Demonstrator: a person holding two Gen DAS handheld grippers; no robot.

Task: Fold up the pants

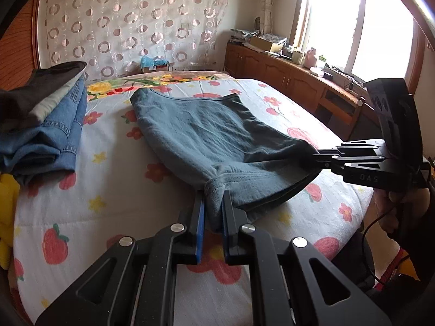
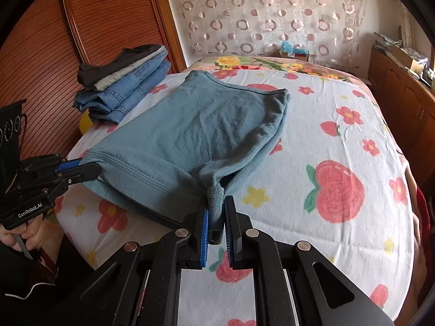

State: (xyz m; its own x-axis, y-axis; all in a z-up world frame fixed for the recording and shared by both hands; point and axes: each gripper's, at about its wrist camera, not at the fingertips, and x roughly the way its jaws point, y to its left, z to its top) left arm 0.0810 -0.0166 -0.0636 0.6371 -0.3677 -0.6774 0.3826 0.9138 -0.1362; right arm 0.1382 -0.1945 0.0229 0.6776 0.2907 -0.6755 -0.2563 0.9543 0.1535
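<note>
Grey-blue pants point(image 1: 206, 133) lie folded on the flowered bed sheet point(image 1: 108, 187), waistband toward the far side; they also show in the right wrist view point(image 2: 190, 130). My left gripper point(image 1: 213, 203) is shut on the near left corner of the pants, fabric bunched between its blue pads. My right gripper point(image 2: 216, 212) is shut on the near right corner. Each gripper shows in the other's view, the right one point(image 1: 316, 157) and the left one point(image 2: 87, 167), both pinching the near edge, which is raised slightly off the bed.
A stack of folded clothes, jeans point(image 1: 46, 138) with dark items on top, sits at the bed's left side point(image 2: 127, 84). A wooden cabinet point(image 1: 288, 78) with clutter runs along the window on the right. A patterned curtain point(image 1: 130, 27) hangs behind the bed.
</note>
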